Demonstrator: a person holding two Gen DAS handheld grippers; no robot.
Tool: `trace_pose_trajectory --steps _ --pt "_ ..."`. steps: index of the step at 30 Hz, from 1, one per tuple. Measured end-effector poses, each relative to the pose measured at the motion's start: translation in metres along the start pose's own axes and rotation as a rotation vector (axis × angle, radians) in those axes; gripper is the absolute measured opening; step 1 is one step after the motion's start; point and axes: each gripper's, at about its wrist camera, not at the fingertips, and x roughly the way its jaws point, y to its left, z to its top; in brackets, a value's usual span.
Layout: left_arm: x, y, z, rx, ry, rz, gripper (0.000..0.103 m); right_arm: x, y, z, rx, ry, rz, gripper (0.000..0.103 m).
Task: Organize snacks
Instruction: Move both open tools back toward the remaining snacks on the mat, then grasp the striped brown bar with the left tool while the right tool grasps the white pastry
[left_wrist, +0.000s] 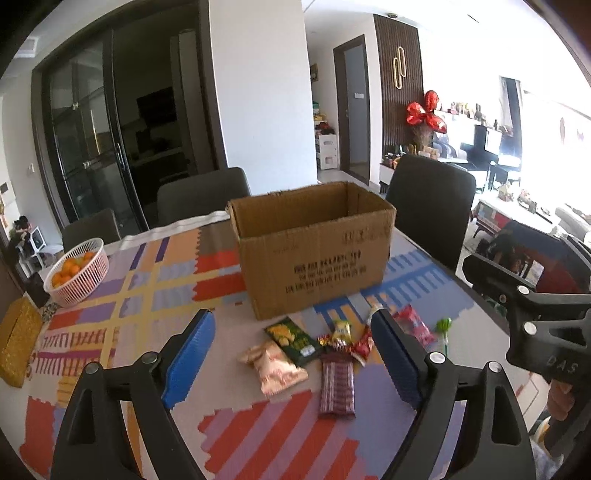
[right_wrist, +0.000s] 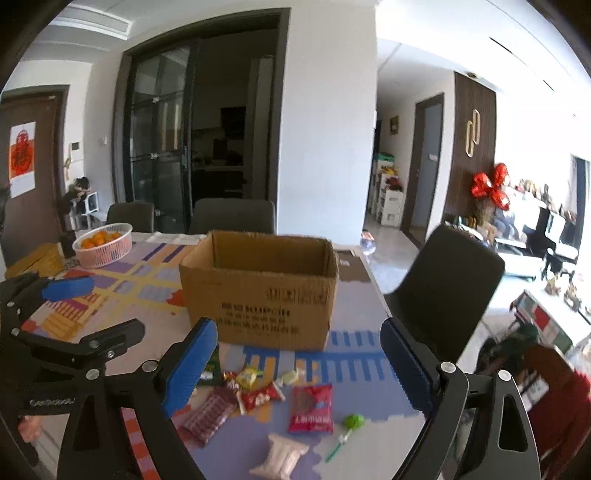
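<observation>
Both claws wide open, nothing held: left claw (left_wrist: 293, 354) and right claw (right_wrist: 299, 365) hover over the snack pile at the near edge of the bench (left_wrist: 155, 295).

Snacks all loose on the bench, just in front of the open cardboard box (left_wrist: 314, 254), none inside it as far as I can see. Lot: green packet (left_wrist: 291, 338), pale crinkly bag (left_wrist: 275, 367), dark red striped pack (left_wrist: 336, 384), red cookie pouch (right_wrist: 310, 408), green lollipop (right_wrist: 354, 421), plus a few small wrapped candies (left_wrist: 341, 330) bunched up mid-pile.

Handling, my guess: all light, foil/film wraps, slippery and soft. Puffed bags crush easy, so pinch at a seam or end flap, not the belly. Striped pack looks stiffer, take across the short width. Lollipop: go for the stick, head prob brittle. Small candies touch each other, likely drag neighbours.

Surface: patterned foam-tile style mat w/ some grip; low-profile packs lie flat on it, hard to get under.

Room: dining chairs round the bench, basket of oranges (left_wrist: 75, 273) far left, bright living area to the right.
</observation>
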Motion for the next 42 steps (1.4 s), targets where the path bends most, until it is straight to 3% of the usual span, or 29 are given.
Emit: trace_pose_trajectory --steps 16,31,42 --pt "0.034 -0.017 -0.06 0.033 0.1 -0.097 0.086 0.023 -0.001 -0.078 0.103 0.251 0.002 0.091" --pt "0.091 -0.023 -0.089 0.088 0.194 -0.144 0.079 0.065 -0.002 -0.115 0.155 0.404 -0.024 0.09" --pt "0.133 -0.034 -0.093 0.096 0.265 -0.177 0.068 0.08 0.001 -0.126 0.157 0.46 -0.019 0.076"
